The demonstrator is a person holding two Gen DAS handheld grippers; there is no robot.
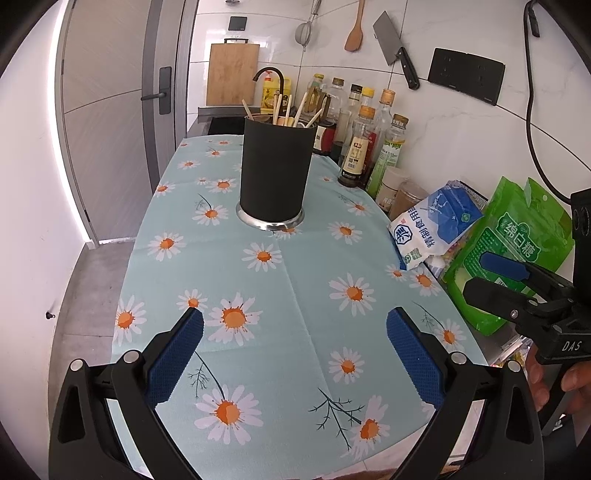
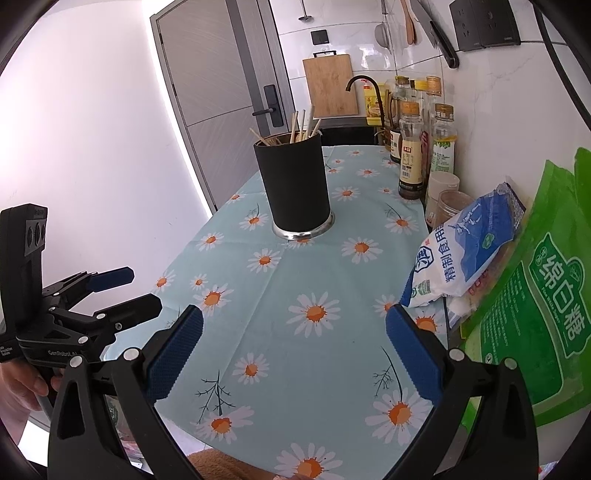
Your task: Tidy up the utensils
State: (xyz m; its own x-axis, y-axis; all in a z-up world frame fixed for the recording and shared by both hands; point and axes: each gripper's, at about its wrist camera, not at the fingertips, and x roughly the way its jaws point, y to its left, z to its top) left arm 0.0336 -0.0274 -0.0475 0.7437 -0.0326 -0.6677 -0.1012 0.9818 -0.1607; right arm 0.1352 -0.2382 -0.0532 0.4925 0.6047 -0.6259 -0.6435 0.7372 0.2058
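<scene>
A black cylindrical utensil holder (image 1: 272, 173) (image 2: 296, 184) with a steel base stands upright on the daisy-print tablecloth (image 1: 295, 288) (image 2: 314, 280). Several wooden chopsticks (image 1: 295, 110) (image 2: 301, 123) stick out of its top. My left gripper (image 1: 294, 332) hovers open over the near part of the cloth, nothing between its blue pads. My right gripper (image 2: 294, 332) is open too and holds nothing. In the left wrist view the right gripper (image 1: 491, 275) shows at the right edge; in the right wrist view the left gripper (image 2: 125, 291) shows at the left.
Sauce and oil bottles (image 1: 365, 147) (image 2: 417, 147) line the wall on the right. A blue-white salt bag (image 1: 432, 225) (image 2: 465, 251) and a green sugar bag (image 1: 513, 251) (image 2: 535, 295) lie at the right. A cutting board (image 1: 232, 74), cleaver (image 1: 395, 48) and wooden spatula (image 1: 355, 29) hang behind.
</scene>
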